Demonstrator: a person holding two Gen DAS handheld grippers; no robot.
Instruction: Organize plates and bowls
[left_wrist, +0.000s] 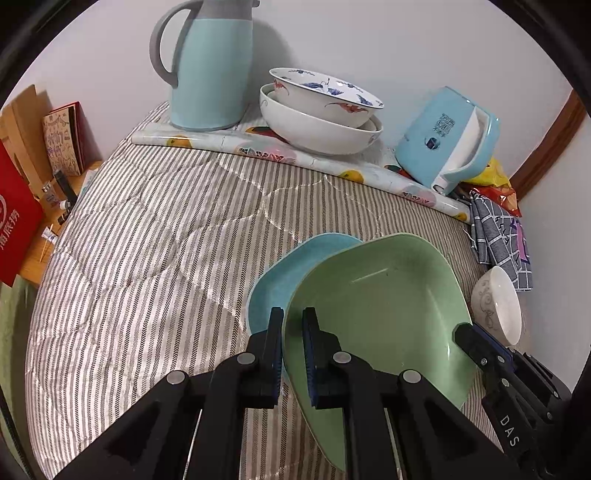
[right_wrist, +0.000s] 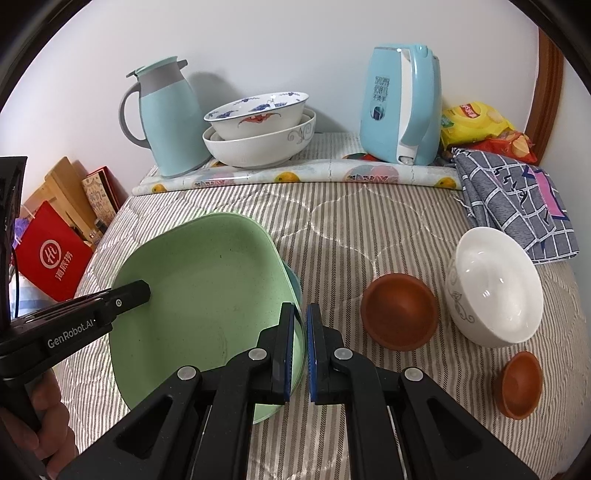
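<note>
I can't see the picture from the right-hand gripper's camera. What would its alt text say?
The right gripper and left gripper each pinch a rim of a green square plate resting over a blue plate on a striped quilt. To its right lie a white bowl and two brown bowls.

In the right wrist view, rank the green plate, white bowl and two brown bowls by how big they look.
1. green plate
2. white bowl
3. larger brown bowl
4. smaller brown bowl

Nearness inflates the plate's size.

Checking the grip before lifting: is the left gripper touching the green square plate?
Touching: left wrist view shows left gripper clamping green square plate's rim.
</note>
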